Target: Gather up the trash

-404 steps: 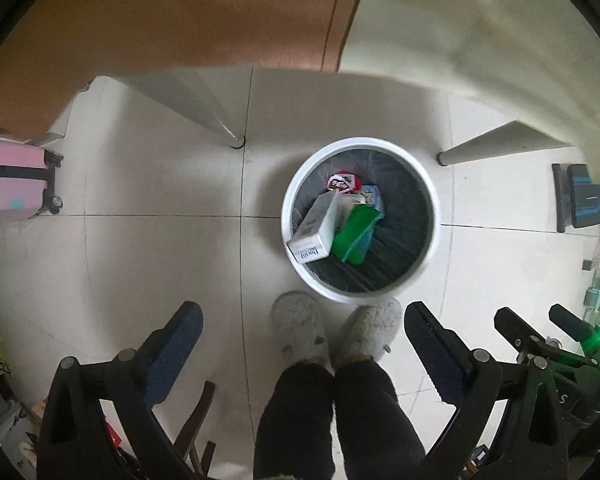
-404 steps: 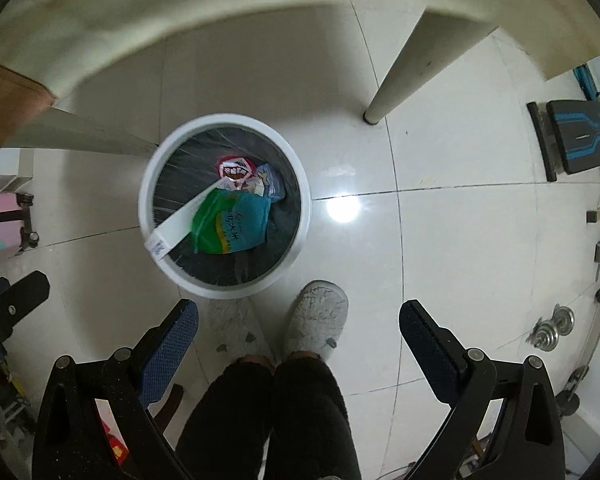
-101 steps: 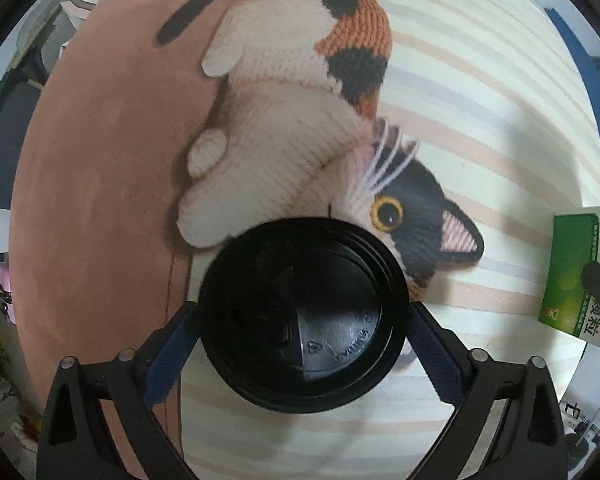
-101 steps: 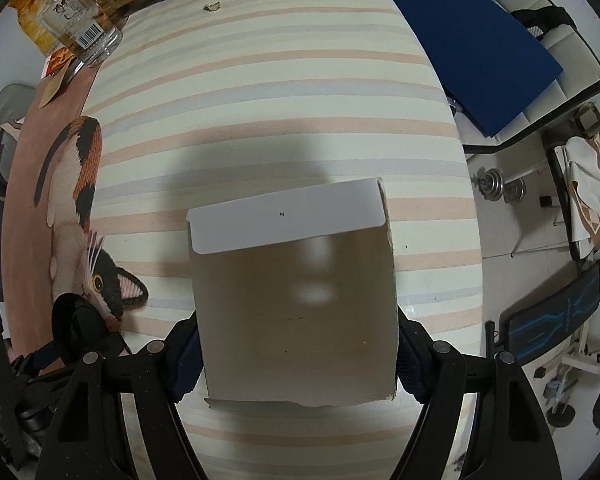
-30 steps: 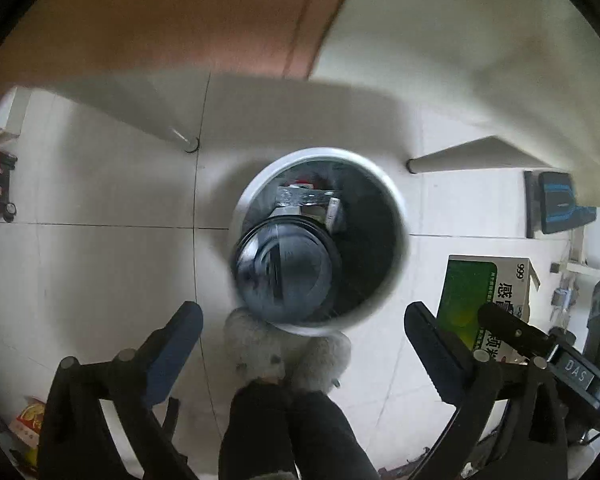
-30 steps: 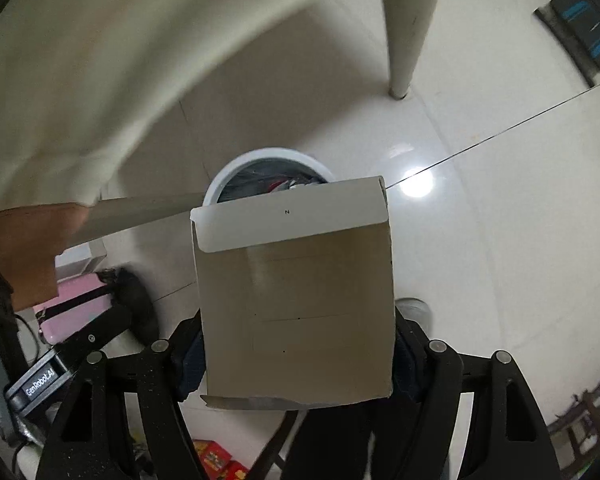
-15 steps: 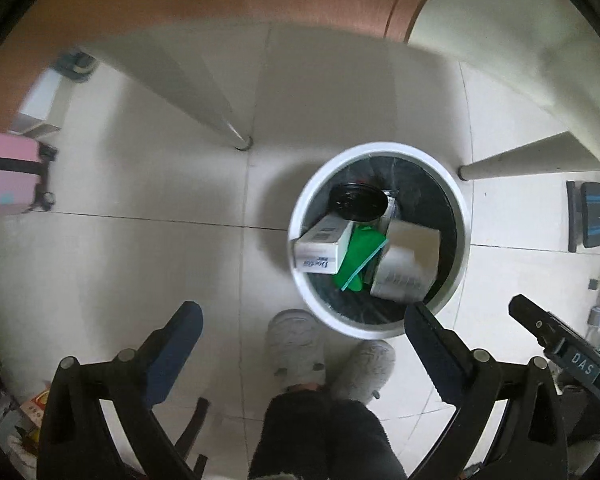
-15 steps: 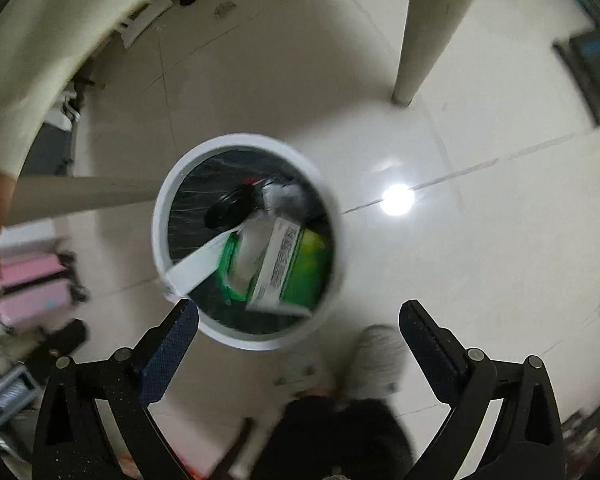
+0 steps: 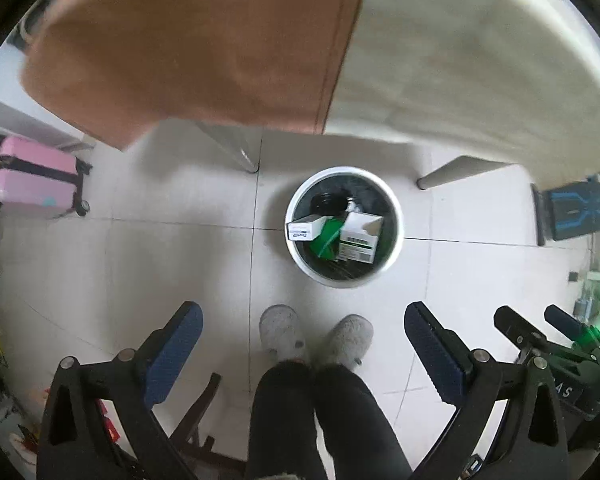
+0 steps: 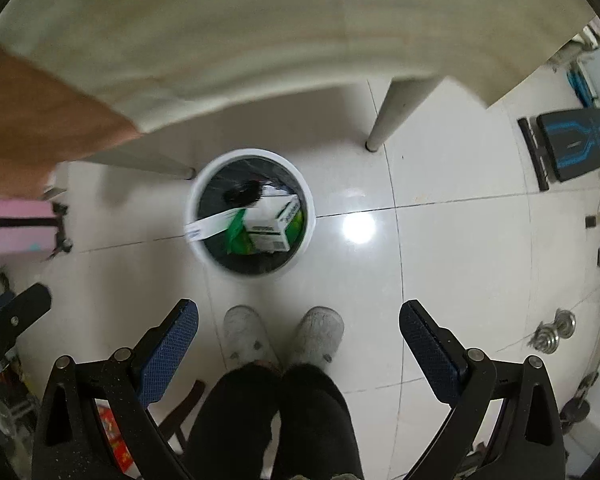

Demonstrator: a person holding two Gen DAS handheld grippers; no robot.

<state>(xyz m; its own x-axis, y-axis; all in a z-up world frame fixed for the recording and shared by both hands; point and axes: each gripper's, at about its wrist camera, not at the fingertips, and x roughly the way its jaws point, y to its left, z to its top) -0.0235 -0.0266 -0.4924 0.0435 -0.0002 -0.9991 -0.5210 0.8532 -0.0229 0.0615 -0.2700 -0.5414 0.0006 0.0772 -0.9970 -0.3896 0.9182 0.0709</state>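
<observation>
Left tool (image 9: 303, 344) and right tool (image 10: 299, 340) both point down — jaws spread wide, nothing between them.

Boxes (image 9: 358, 236) in bin (image 9: 394, 240), before feet (image 9: 280, 330).

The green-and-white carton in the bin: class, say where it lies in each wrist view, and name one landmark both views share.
Left wrist view: the green-and-white carton lies right of centre, in the white bin's right half.
Right wrist view: the carton lies left of centre, again in the bin's right half.
Shared landmark: pink suitcase, far left.
</observation>
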